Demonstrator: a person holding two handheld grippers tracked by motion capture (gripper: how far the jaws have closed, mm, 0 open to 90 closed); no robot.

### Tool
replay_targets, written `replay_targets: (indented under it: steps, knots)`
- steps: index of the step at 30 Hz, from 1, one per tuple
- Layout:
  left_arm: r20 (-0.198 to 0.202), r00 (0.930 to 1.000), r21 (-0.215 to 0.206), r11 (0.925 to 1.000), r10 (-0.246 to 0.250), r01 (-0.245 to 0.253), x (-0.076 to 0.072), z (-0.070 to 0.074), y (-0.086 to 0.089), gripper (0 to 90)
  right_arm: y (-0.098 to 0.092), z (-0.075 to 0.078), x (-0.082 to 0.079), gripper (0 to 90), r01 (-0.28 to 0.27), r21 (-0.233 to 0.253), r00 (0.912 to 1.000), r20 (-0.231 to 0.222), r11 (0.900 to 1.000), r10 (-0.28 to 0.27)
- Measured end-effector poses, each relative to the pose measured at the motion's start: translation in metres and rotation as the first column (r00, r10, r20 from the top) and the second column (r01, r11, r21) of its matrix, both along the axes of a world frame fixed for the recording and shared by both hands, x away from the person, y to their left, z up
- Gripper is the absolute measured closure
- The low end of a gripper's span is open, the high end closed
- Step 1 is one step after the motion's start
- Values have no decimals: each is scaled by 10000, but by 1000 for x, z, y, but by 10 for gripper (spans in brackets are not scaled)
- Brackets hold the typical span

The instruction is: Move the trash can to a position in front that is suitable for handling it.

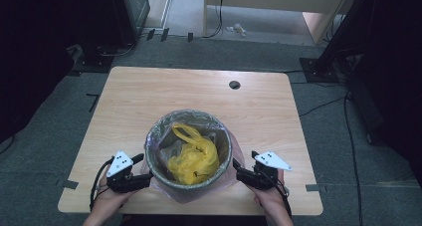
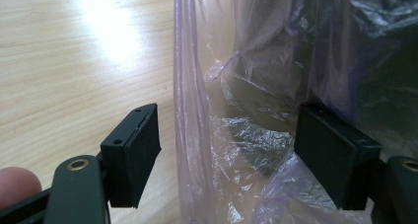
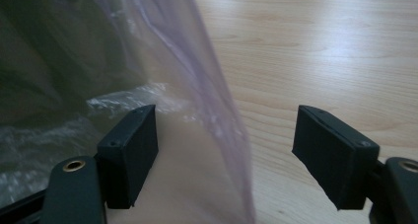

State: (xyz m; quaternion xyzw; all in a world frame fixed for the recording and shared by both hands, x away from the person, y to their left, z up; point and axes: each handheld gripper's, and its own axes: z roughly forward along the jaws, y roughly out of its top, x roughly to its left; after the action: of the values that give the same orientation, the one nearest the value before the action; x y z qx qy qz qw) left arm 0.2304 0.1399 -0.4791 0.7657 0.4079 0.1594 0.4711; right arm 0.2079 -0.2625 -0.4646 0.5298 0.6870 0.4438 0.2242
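Observation:
A round dark bin (image 1: 190, 186) stands near the table's front edge, lined with a thin translucent pinkish bag (image 1: 191, 117) folded over its rim. A crumpled yellow plastic bag (image 1: 193, 157) lies inside. My left gripper (image 1: 144, 169) is open at the bin's left side; in the left gripper view the liner's hanging film (image 2: 197, 135) sits between the pads (image 2: 140, 150). My right gripper (image 1: 238, 166) is open at the bin's right side, and the liner's overhang (image 3: 197, 86) reaches between its pads (image 3: 135, 152).
The wooden table (image 1: 149, 91) has a round cable hole (image 1: 234, 84) at the back centre. Dark stands, cables and a pale cabinet (image 1: 278, 2) sit on the grey floor beyond. A fingertip (image 2: 17, 184) shows at the lower left of the left gripper view.

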Motion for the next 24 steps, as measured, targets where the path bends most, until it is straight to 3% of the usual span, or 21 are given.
replay_targets:
  steps: [11, 17, 24]
  knots:
    - [-30, 9999, -70, 9999, -113, 113, 16, 0, -9, 249, 14, -6, 9, 251, -104, -210, 9999, -19, 9997, 104]
    - [131, 9999, -385, 9993, -22, 27, 35, 13, -14, 250, 11, 0, 27, 254, -133, -201, 9998, -146, 9997, 130]
    - [109, 9999, -451, 9989, 97, -92, 43, 12, -16, 253, 14, 4, 39, 292, 101, -187, 9999, -134, 9998, -103]
